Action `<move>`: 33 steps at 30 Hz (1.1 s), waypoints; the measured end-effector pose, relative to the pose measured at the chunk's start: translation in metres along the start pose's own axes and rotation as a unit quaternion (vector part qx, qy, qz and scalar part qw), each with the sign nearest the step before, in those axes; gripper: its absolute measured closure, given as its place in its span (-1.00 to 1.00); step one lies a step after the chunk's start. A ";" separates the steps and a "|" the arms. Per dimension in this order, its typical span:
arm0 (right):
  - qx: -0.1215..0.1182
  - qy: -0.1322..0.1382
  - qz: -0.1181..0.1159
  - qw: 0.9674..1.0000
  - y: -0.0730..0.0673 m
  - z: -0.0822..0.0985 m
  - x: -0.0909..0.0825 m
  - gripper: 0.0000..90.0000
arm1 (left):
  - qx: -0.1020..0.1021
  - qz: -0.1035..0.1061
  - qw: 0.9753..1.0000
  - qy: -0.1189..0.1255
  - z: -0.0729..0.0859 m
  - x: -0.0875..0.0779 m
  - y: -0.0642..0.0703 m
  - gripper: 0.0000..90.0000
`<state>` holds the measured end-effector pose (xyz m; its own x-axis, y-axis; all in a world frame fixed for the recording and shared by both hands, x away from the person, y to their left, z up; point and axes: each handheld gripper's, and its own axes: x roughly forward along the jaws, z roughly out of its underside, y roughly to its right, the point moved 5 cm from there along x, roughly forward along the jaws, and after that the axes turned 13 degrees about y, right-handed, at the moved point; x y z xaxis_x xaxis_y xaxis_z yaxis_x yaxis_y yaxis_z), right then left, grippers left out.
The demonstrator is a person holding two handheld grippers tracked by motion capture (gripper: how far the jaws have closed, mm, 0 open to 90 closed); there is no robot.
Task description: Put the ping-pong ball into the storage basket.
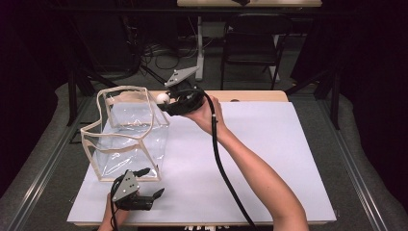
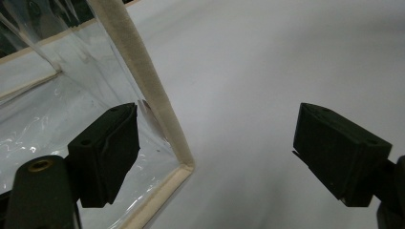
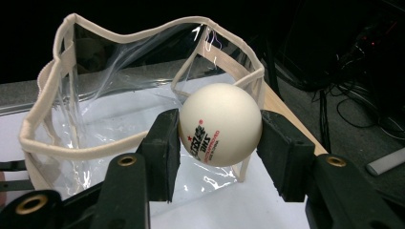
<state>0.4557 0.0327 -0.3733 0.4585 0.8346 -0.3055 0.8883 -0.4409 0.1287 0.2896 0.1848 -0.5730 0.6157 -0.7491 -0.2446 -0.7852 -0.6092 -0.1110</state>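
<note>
ball: a white table-tennis ball, smooth and matte, with red and black print on the lower left of its face; the lettering is too small to read in full. in the high view it is a small pale dot at the tip of the right hand-held gripper.
right hand-held gripper: its two black jaws press on the ball from either side, the ball sitting between the pads and bulging above them; in the high view it hangs above the far right corner of the bag, held by the person's right hand, its cable trailing along the forearm.
bag: a clear plastic bag with cream fabric trim along its edges and open rim, standing upright on the surface; the plastic is creased and glossy. from the right hand-held gripper it lies just beyond and below the ball, its wavy open rim facing up.
left hand-held gripper: its jaws stand wide apart with nothing between them; it sits low at the near edge of the surface, just in front of the bag's near corner. in its own view the bag's trimmed corner lies just ahead of its left jaw, and bare surface lies ahead of its right jaw.
surface: white sheet on a wooden top.
beyond: a dark chair stands on the floor, well past the right hand-held gripper.
</note>
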 end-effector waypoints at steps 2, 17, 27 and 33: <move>0.000 0.000 0.001 1.000 -0.001 -0.001 0.001 0.12 | 0.000 -0.001 1.000 0.000 0.000 0.000 0.000 -0.64; 0.005 0.008 0.003 1.000 -0.004 -0.008 0.009 0.12 | -0.001 0.000 1.000 0.000 0.000 0.000 0.000 -0.64; 0.002 0.005 0.006 1.000 -0.007 -0.016 0.015 0.12 | 0.000 0.000 1.000 0.000 0.000 0.000 0.000 -0.64; -0.001 -0.001 0.006 1.000 -0.009 -0.018 0.020 0.12 | 0.000 0.000 1.000 0.000 0.000 0.000 0.000 -0.64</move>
<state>0.4569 0.0589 -0.3639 0.4695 0.8285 -0.3052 0.8825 -0.4507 0.1343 0.2898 0.1853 -0.5731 0.6161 -0.7486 -0.2449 -0.7849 -0.6095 -0.1118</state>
